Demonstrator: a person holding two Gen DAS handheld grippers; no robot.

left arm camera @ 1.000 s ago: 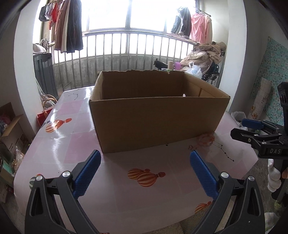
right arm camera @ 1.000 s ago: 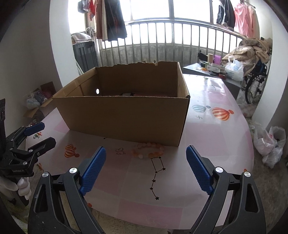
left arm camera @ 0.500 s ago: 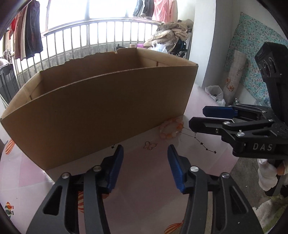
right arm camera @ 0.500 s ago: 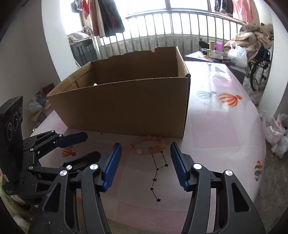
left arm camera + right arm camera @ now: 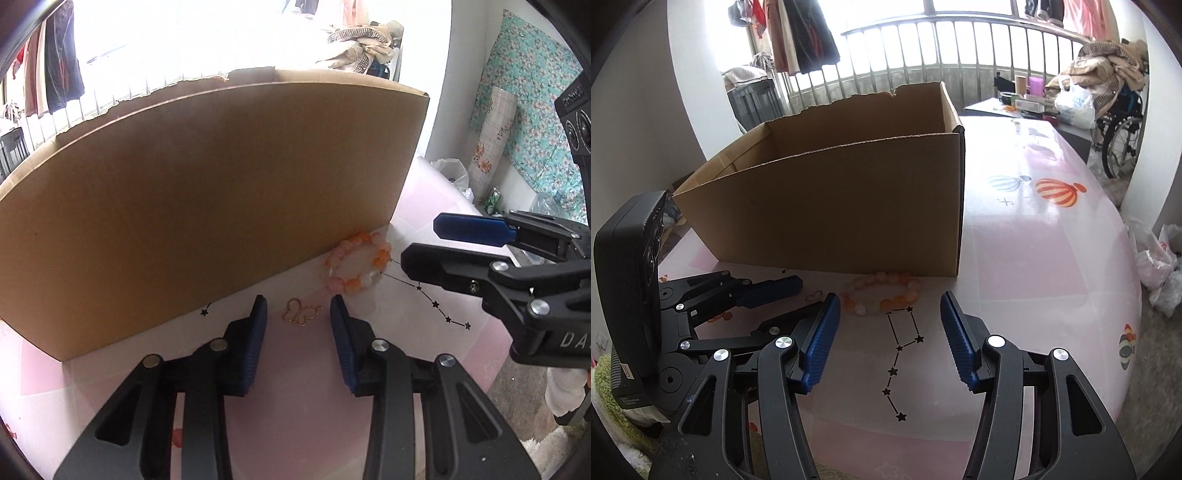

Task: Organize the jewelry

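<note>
While left tool [image 5: 298,314] closes around small gold butterfly charm [image 5: 301,312], untouched, right tool [image 5: 889,309] spread near orange-pink bead bracelet [image 5: 882,292]; brown cardboard box [image 5: 849,206] interior hidden.

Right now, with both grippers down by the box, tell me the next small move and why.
Probably ease the left gripper forward and down to straddle the gold butterfly piece. Its jaws are closing, but the piece lies just past the fingertips, untouched. The bead bracelet rests against the cardboard box, ahead of the open right gripper.

White letters "DA" on the right gripper [image 5: 421,245] body
</note>
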